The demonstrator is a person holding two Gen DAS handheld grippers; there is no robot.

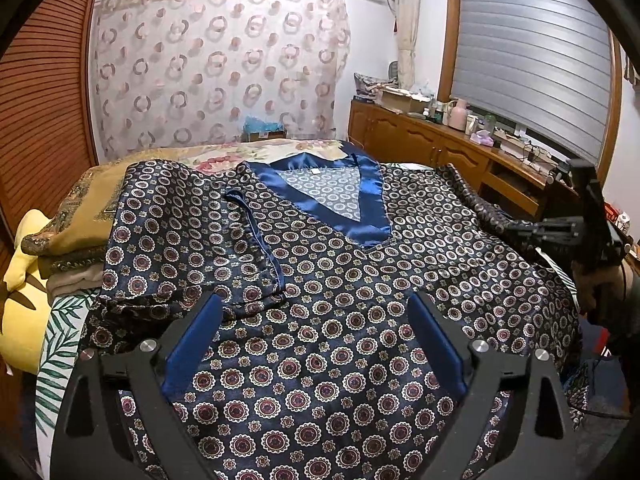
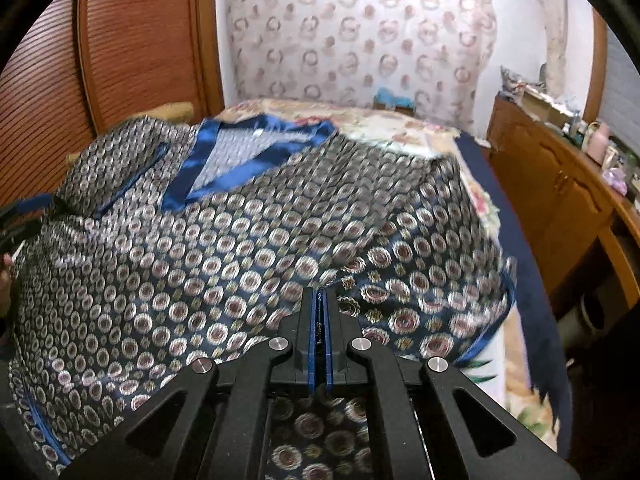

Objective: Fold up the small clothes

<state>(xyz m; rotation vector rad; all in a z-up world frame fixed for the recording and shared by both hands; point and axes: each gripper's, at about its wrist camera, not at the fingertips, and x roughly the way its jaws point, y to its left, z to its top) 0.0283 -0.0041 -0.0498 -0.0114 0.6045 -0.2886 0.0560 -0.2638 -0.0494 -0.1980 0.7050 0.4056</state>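
Jaws: left gripper (image 1: 316, 344) spread wide, hovering over lower front of patterned satin top (image 1: 344, 280), holding nothing. Right gripper (image 2: 319, 320) pinched tight on fabric at top's right side, near right sleeve (image 2: 432, 300). Top lies face up on bed (image 2: 400, 120), long axis running away from both grippers, blue V-neck (image 1: 340, 196) at far end. Left sleeve (image 1: 188, 240) already folded across chest. Right sleeve fold likely next; right gripper nearer. Small white neck tag unreadable.
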